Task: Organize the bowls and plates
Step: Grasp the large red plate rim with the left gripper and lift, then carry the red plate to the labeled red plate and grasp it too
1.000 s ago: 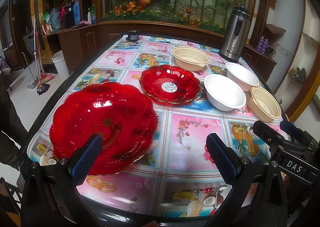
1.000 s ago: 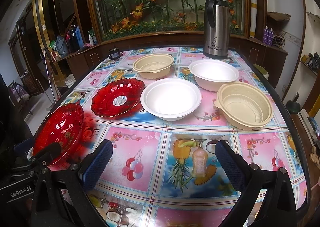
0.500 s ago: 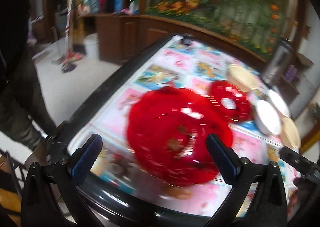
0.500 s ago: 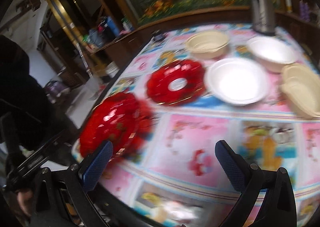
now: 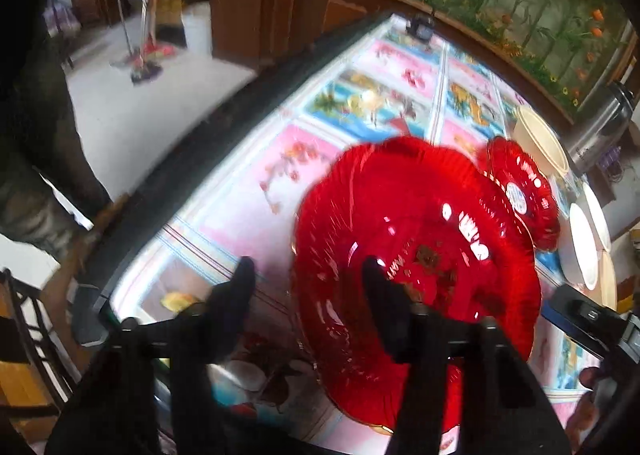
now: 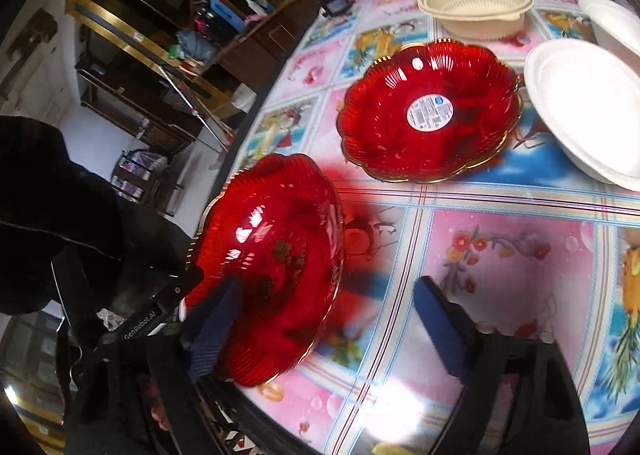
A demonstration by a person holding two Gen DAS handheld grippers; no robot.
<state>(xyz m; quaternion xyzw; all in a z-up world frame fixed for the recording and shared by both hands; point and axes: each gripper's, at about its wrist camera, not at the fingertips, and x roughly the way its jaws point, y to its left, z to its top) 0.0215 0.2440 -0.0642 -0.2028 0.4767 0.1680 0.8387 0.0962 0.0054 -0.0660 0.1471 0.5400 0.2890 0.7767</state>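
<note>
A large red scalloped plate [image 5: 416, 263] lies near the table's front left corner. My left gripper [image 5: 306, 283] straddles the plate's left rim, one finger over the dish and one over the tablecloth. Its jaws are closing with a gap still around the rim. My right gripper [image 6: 328, 315] straddles the opposite rim of the same plate [image 6: 276, 255] and is also closing, its pads not pressing. Beyond it sits a smaller red plate [image 6: 430, 111] with a round sticker. Further right are two white bowls [image 6: 588, 107] and a beige bowl [image 6: 476, 3].
The table's dark edge [image 5: 192, 159] runs close by on the left, with floor and a mop [image 5: 140, 55] beyond. A person in dark clothes [image 5: 32, 95] stands at that side. A steel thermos [image 5: 600, 127] stands at the back right.
Both grippers have dropped and swung in over the large red plate, one on each side. Their jaws have narrowed from fully wide. The views now tilt down at the table.
</note>
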